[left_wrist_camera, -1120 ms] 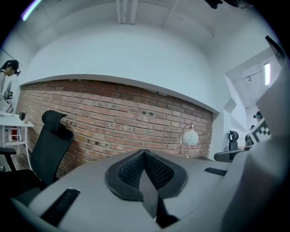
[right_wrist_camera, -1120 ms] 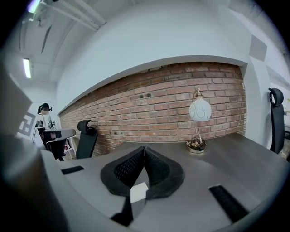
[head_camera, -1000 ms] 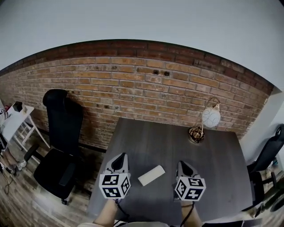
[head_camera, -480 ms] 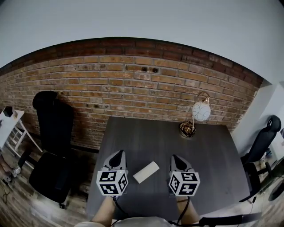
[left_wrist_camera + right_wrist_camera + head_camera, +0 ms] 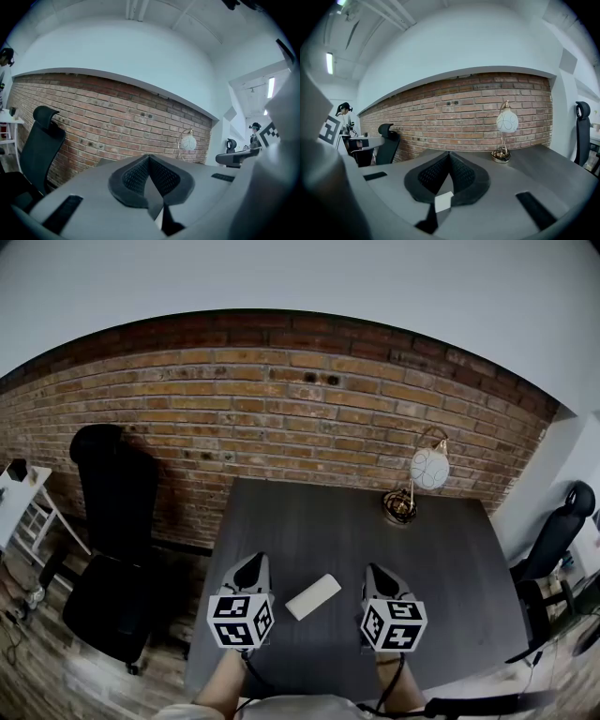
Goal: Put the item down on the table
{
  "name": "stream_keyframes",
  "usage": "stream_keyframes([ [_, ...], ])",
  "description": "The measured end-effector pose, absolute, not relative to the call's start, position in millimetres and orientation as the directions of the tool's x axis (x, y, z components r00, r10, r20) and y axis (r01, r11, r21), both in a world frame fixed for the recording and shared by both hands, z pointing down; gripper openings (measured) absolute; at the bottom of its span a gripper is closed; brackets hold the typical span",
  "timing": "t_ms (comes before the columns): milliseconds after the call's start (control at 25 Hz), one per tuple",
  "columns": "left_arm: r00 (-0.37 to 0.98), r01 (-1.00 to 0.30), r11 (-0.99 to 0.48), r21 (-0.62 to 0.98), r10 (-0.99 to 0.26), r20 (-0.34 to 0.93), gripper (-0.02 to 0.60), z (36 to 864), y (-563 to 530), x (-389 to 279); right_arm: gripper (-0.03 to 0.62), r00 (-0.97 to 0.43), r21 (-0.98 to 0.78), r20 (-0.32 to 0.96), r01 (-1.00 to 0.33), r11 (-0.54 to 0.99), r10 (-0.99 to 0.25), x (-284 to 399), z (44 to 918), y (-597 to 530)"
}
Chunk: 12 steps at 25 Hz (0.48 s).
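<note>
The white block [image 5: 313, 596] lies flat on the desk [image 5: 309, 521], at 3 o'clock of the left hand-held gripper [image 5: 252, 566] and 9 o'clock of the right hand-held gripper [image 5: 378, 573], both clenched empty and clear of it, presumably because it is already put down.

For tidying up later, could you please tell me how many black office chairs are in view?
2. One black office chair stands left of the table by the brick wall; the other is off the table's right side. Others may be hidden.

White item [image 5: 313, 596], grey table [image 5: 309, 521], red-brick wall [image 5: 281, 409]
</note>
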<state>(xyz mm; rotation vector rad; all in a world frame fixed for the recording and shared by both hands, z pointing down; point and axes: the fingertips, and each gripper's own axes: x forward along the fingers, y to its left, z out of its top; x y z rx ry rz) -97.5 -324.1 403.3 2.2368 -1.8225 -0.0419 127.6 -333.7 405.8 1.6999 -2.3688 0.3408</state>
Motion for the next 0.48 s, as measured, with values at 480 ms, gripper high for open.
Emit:
stream_keyframes([
  [480, 0.216, -0.961, -0.18, 0.212, -0.963, 0.164, 0.015, 410.9, -313.9, -98.7, 0.032, -0.308, -0.076, 0.301, -0.951, 0.299, -0.903, 130.9, 410.6, -323.3],
])
